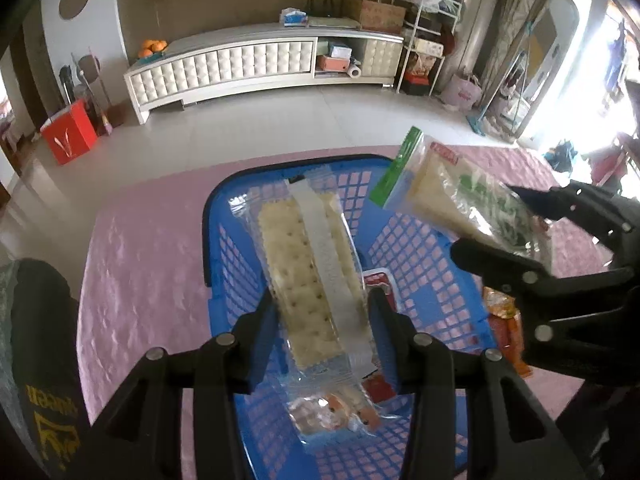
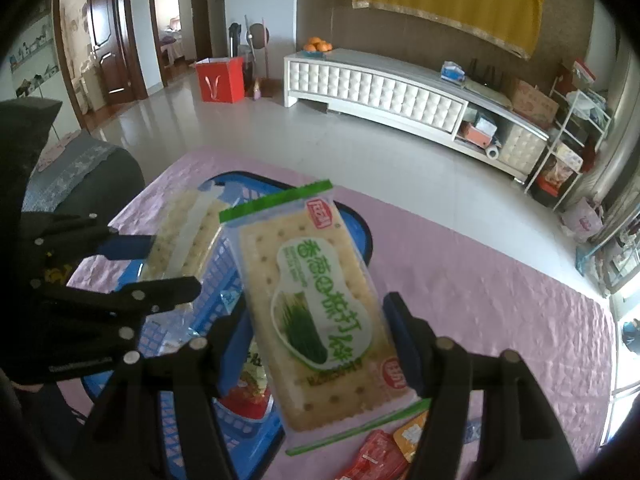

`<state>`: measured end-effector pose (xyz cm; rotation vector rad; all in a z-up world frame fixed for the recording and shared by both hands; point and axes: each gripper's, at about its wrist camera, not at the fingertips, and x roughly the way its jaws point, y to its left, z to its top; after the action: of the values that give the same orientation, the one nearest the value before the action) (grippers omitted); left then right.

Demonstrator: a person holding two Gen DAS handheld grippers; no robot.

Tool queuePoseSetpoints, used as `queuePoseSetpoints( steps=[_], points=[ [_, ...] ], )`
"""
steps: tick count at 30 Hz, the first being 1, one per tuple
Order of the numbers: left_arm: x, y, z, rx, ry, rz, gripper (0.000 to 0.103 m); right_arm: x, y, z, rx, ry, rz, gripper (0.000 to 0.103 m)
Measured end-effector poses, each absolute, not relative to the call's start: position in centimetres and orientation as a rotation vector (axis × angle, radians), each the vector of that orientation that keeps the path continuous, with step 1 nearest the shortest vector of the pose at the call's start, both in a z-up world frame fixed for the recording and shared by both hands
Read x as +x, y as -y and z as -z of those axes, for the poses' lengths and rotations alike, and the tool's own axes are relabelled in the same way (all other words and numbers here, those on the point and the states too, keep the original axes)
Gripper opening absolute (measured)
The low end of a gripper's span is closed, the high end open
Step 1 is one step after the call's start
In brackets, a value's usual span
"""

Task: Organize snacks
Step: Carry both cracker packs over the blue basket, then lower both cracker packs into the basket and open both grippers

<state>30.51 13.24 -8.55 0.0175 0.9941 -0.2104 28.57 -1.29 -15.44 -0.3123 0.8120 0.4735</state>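
Note:
My left gripper (image 1: 320,304) is shut on a clear cracker pack (image 1: 308,276), seam side up, held over the blue basket (image 1: 240,208). My right gripper (image 2: 316,320) is shut on a green-labelled cracker pack (image 2: 316,304), held above the basket's right rim (image 2: 362,236). That pack also shows in the left wrist view (image 1: 452,196) with the right gripper (image 1: 504,224) at the right. The left gripper (image 2: 172,260) and its pack (image 2: 184,236) show at the left of the right wrist view. A red packet (image 1: 378,280) lies in the basket.
The basket stands on a pink tablecloth (image 2: 480,280). Red and orange snack packets (image 2: 400,444) lie on the cloth right of the basket; they also show in the left wrist view (image 1: 504,320). A dark chair (image 2: 80,172) stands at the table's left.

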Motion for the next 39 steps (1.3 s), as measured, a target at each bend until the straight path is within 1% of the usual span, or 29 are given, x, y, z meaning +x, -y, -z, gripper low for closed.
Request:
queuePoseSetpoints(
  steps=[1,3,8,15,25,39],
  points=[
    [30.8,-13.2,8.7,0.033,-0.993,0.195,0.047,28.6,1.1,15.4,-0.317,-0.81,-0.47,0.068],
    [31.1,-13.2,8.7,0.049,-0.983,0.167,0.062,28.4,0.9,15.2,-0.344,-0.802,-0.459,0.068],
    [30.4,-14.5,7.6,0.028,-0.958,0.154,0.068,27.6,0.3,14.6,-0.353,-0.793,-0.453,0.068],
    [28.0,-15.4,6.1,0.028,-0.939,0.142,0.068,26.6,0.0,13.1,-0.323,-0.777,-0.479,0.068],
    [25.0,-18.0,4.4,0.017,-0.893,0.105,0.069,25.7,-2.7,12.4,-0.369,-0.769,-0.488,0.068],
    [25.4,-22.0,7.8,-0.076,-0.924,0.092,0.069,29.1,-6.5,16.3,-0.398,-0.897,-0.427,0.068]
  ],
)
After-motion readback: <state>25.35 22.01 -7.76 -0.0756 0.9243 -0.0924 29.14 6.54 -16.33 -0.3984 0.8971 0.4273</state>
